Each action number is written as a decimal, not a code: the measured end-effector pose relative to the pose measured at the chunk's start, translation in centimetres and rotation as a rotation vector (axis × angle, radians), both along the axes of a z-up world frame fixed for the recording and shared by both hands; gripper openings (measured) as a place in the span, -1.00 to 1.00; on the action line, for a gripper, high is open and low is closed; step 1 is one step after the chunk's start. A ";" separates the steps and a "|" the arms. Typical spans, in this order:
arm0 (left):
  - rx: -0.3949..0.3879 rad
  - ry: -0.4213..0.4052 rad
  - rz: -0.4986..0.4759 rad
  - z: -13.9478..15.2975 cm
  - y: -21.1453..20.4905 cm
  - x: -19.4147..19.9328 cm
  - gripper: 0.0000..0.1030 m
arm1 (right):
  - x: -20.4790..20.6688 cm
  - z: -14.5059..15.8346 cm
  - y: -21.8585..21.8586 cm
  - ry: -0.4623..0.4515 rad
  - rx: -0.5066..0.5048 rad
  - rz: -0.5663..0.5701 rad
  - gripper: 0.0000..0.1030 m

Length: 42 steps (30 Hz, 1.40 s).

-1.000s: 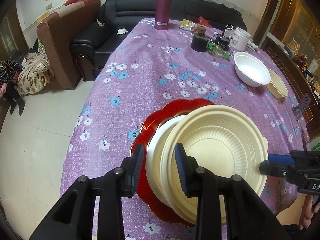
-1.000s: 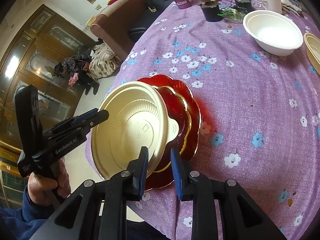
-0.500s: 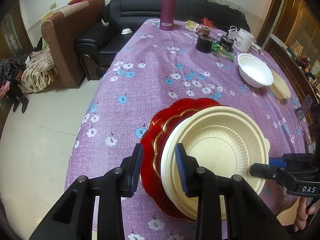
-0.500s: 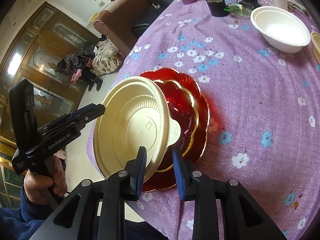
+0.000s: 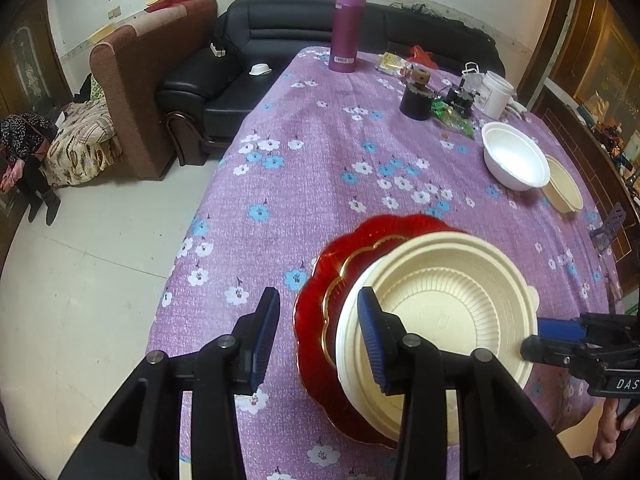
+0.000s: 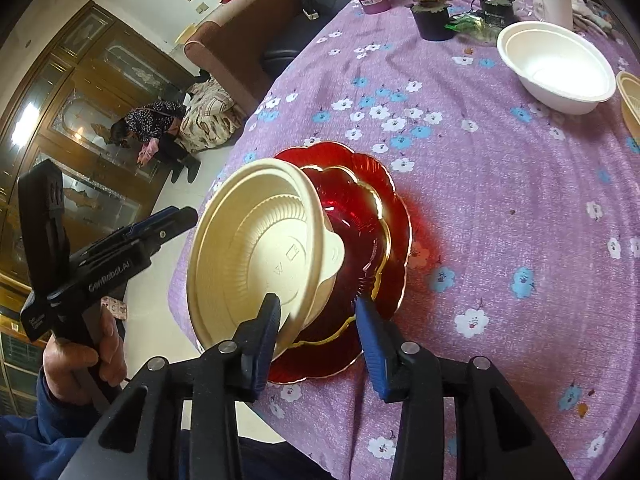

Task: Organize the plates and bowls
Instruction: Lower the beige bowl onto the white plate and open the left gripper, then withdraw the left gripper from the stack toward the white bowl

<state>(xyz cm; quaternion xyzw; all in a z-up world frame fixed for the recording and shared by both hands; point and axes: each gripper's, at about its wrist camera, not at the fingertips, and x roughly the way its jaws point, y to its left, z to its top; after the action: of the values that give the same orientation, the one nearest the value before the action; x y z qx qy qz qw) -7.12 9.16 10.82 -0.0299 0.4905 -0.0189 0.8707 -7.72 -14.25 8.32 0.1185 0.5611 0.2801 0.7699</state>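
A cream ribbed bowl sits tilted on two stacked red plates with gold rims near the table's front edge. It also shows in the right wrist view on the red plates. My left gripper is open, its jaws astride the bowl's near-left rim without touching. My right gripper is open, its jaws astride the bowl's near rim. A white bowl and a second cream bowl sit at the far right.
The purple flowered tablecloth covers the table. At the far end stand a magenta flask, a dark pot, a white jar and small clutter. Sofas and bare floor lie to the left.
Both grippers have opened wider around the bowl's rim and pulled back a little. The cream bowl has settled lower onto the red plates.
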 end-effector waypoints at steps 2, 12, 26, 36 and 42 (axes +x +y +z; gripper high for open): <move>0.000 -0.008 0.000 0.3 0.0 0.2 -0.16 | -0.1 0.2 -0.3 -0.004 0.005 -0.005 -0.17; -0.010 -0.037 -0.068 2.4 -2.7 1.2 -0.12 | -0.5 1.4 -4.2 -0.014 0.045 -0.093 -0.17; 0.020 -0.039 -0.152 3.8 -7.6 2.8 -0.12 | -2.0 0.5 -12.5 0.037 0.069 -0.276 -0.17; 0.002 -0.016 -0.302 4.8 -15.7 4.6 -0.12 | -1.4 1.4 -17.5 0.027 0.056 -0.348 -0.17; 0.068 -0.004 -0.312 2.7 -17.8 4.7 -0.12 | -1.2 2.5 -20.7 0.009 0.057 -0.387 -0.17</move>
<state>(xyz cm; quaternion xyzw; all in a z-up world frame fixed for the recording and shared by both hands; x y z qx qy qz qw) -2.43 -8.68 13.51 0.0763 0.4880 -0.1373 0.8586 -8.89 -34.92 10.82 0.2472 0.5231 0.1422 0.8031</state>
